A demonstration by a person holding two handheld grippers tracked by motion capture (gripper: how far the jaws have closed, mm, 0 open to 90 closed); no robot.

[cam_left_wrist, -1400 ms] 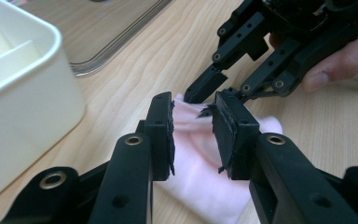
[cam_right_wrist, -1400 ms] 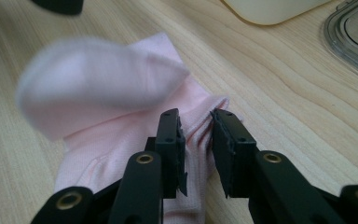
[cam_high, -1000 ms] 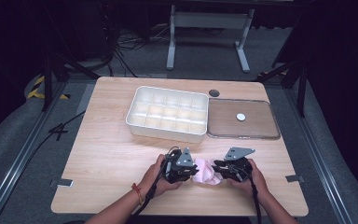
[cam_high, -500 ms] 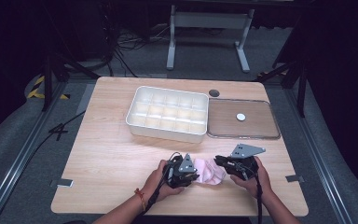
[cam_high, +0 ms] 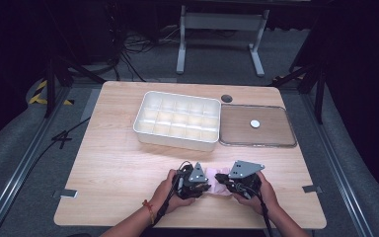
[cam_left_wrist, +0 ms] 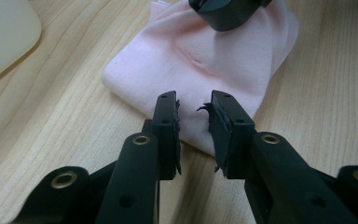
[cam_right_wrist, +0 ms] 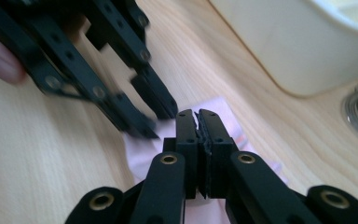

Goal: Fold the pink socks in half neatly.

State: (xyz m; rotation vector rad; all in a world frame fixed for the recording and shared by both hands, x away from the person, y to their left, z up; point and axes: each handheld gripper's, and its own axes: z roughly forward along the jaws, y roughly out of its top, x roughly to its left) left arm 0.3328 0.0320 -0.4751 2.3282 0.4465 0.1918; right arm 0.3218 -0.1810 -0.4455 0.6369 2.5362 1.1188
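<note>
- High view: the pink cloth [cam_high: 216, 181] lies near the worktop [cam_high: 118, 163] front edge, well short of the tray [cam_high: 177, 120], between both tongs; tugging apart could unfold it.
- Left gripper view: the left tongs [cam_left_wrist: 193, 109] have just been opening to a narrow gap, cloth between but unpinched; it may slip.
- Right gripper view: the right tongs [cam_right_wrist: 197, 122] have just been closing, clamped on the cloth edge; lifting could drag it.

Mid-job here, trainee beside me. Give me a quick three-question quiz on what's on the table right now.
1. True or false: the clear lid lies left of the white compartment tray.
2. What lies on the table between the left gripper and the right gripper? A) a sponge B) a folded pink cloth C) a cup
3. Which gripper's jaws stand apart?

Key: 1. False, it lies to the tray's right. 2. B. 3. The left; its jaws have just been opening, and the cloth's edge shows in the gap. The right gripper's jaws have just closed together over the cloth.
</note>
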